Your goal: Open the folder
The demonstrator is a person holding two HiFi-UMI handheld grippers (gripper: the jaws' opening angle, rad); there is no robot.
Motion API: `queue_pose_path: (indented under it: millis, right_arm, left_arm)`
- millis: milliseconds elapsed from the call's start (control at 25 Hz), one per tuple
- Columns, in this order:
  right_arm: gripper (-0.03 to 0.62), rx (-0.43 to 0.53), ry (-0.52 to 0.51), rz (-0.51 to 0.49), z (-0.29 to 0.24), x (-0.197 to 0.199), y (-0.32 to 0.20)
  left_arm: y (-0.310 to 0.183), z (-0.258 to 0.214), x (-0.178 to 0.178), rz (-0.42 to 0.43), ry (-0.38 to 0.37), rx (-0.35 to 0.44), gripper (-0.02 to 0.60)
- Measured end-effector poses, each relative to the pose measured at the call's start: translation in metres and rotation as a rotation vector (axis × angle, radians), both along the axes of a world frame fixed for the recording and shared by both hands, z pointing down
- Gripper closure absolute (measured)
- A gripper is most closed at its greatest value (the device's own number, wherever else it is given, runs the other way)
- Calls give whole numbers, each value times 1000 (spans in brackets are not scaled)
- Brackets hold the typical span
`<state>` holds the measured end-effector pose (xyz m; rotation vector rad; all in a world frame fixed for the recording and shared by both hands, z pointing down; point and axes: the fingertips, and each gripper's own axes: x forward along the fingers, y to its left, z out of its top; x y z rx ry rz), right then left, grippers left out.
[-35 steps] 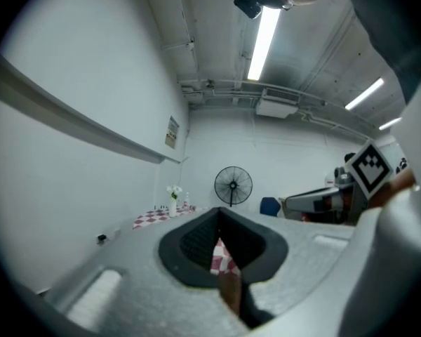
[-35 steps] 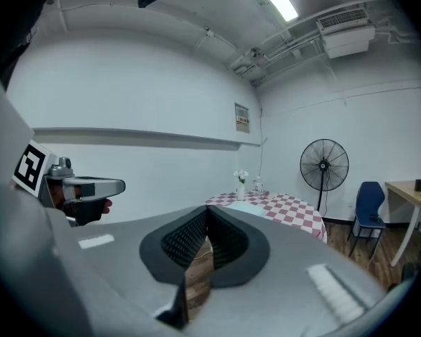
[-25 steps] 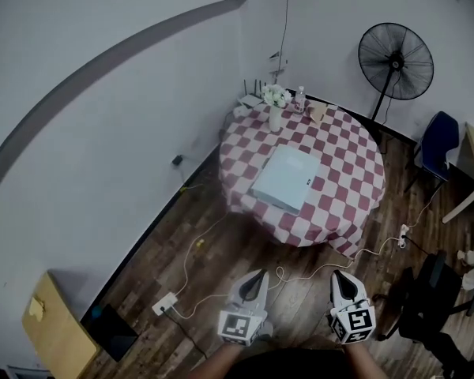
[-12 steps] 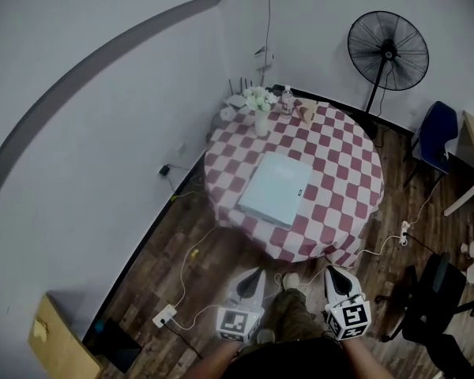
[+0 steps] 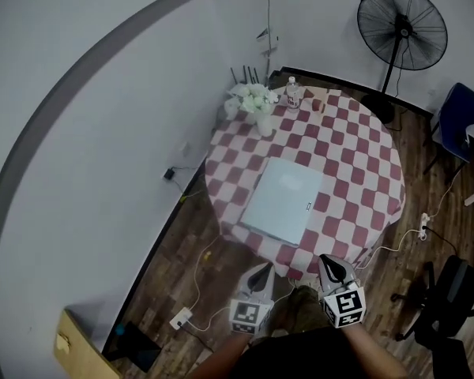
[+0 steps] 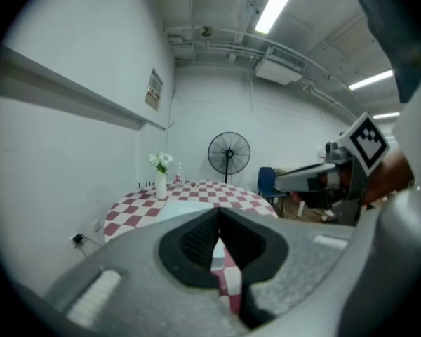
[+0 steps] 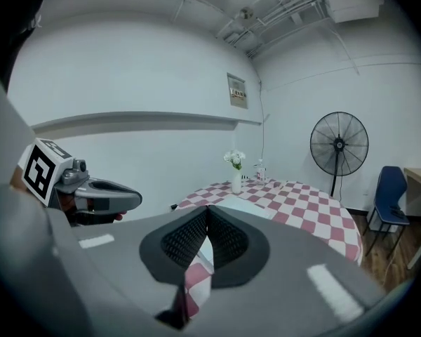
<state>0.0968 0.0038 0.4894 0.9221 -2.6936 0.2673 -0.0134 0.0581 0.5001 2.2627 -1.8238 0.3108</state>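
Table (image 5: 355,152) nearer than before; left gripper (image 5: 261,270), right gripper (image 5: 326,260) closed, folder (image 5: 283,199) untouched.

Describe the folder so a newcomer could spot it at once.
Find the round table with the red-and-white checked cloth. The folder lies flat and closed on its near half. It is the only large pale blue rectangle there; the vase of white flowers and the bottle stand upright at the far edge.
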Motion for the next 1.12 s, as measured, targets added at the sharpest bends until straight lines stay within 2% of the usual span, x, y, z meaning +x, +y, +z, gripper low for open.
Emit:
queue_pose_path:
  millis: [160,320,560,680,920,1120]
  right_arm:
    - [592,-66,8,3,24,-21,-43]
    - [591,-161,26,-1,71,-37,-76]
    - [591,-302,65,-13,139,-46,-116]
    - [591,-360,79,-35,163,-49,-122]
    - [591,-419,118,-35,187,-64,-126]
    - [591,-441,154,8,205,-73,-126]
  left_arm:
    - [-46,31,-1,53,-17,-60,577]
    - [-82,69,-1,83,-48,-135,575]
    - [-126,120,2,124,-104,-241,555]
    - [-134,134,4,145,-98,-283,577]
    - [-137,160,-3,154,-111,-325,560]
    - [-150,178,6,283,-152,-312,538]
